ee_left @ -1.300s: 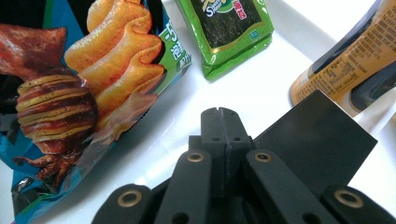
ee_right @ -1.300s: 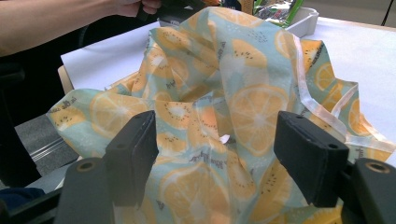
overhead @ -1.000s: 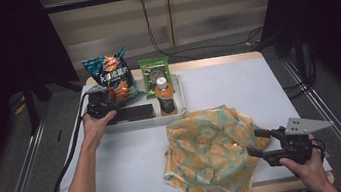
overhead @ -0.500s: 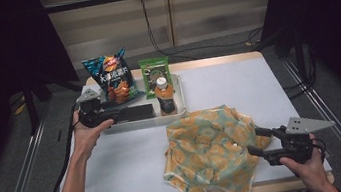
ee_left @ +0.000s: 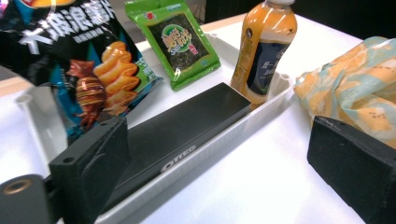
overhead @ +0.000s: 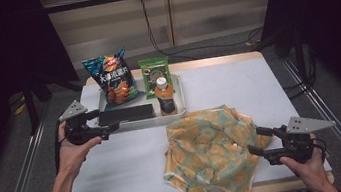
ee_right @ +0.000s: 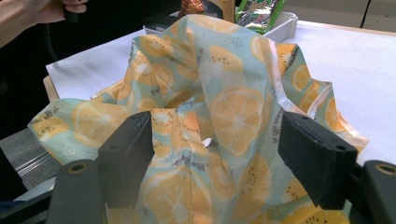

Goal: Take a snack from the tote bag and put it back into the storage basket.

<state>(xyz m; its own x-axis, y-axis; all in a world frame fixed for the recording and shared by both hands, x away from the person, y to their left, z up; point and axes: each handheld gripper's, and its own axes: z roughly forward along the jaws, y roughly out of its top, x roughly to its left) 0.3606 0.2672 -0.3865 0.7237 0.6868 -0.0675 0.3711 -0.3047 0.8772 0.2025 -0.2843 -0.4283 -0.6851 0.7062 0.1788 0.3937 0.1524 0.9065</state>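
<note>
Left gripper (overhead: 112,128) withdrew, fingers opened, from flat black box (overhead: 125,114).

Bare tabletop (overhead: 131,157) btw tray (overhead: 181,115) & bag (overhead: 211,146)

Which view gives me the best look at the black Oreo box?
The left gripper view: the black Oreo box lies close in the tray, its lettering readable. The high view shows it small and dark.
</note>
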